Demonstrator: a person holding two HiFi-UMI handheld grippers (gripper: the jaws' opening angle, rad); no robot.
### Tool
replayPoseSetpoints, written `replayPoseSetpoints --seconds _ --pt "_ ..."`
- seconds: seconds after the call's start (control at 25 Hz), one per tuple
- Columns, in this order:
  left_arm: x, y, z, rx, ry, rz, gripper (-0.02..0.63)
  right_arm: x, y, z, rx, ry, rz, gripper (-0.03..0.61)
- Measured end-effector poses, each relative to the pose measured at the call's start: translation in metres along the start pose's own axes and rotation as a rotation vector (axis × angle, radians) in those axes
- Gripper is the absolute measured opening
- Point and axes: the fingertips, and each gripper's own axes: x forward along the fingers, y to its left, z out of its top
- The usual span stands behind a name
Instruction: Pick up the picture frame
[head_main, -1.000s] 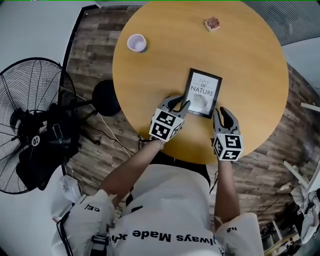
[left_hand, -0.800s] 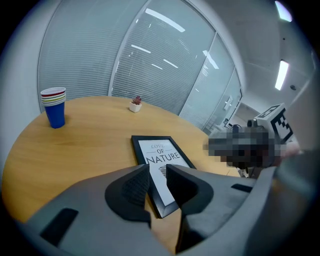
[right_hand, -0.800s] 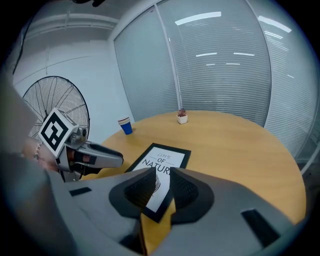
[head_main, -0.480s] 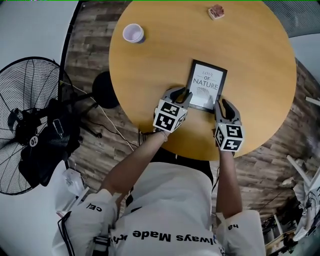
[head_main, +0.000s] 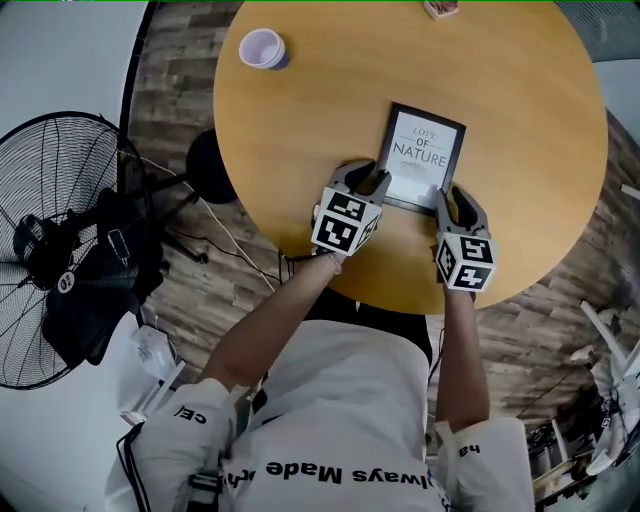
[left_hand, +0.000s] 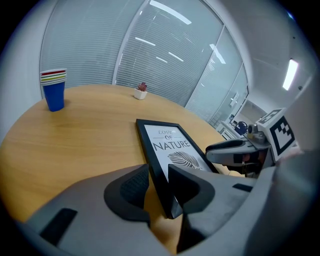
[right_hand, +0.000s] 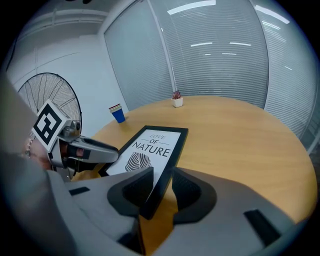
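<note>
Nearest the table's (head_main: 320, 110) near edge, the left gripper (left_hand: 159, 192) had closed on the near left corner of the picture frame (head_main: 422, 158). Its two dark pads stood close together with the black rim pinched between them. The right gripper (right_hand: 161, 190) had done the same at the near right corner, its pads narrowed onto the rim there. Both tools pointed away from the person, side by side, with the frame's near short edge running between them.

The frame itself sat on the round wooden table, a little in from the near edge and right of its middle, print side up and reading "Love of Nature". From the head view it seemed to lie flat on the wood. Whether its near edge had left the surface could not be told from any view.

So the reach and the two-handed grasp looked done, and what appeared left was the lift itself: raising both corners together so the frame came up level.

Further off, a stack of paper cups (left_hand: 54, 89) stood near the far left edge. A small potted plant (left_hand: 141, 91) stood at the far edge, both well apart from the frame.
</note>
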Motion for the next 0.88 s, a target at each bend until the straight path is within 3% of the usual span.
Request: replayPoseSetpoints --seconds 0.48,0.88 --pt "0.007 0.0 -0.002 0.043 0.011 0.022 0.103 0.01 0.0 -0.012 0.018 0.01 -0.005 0.112" --pt "0.004 0.0 0.0 0.022 0.007 0.034 0.103 0.007 -0.003 -0.01 0.032 -0.001 -0.032 0.106"
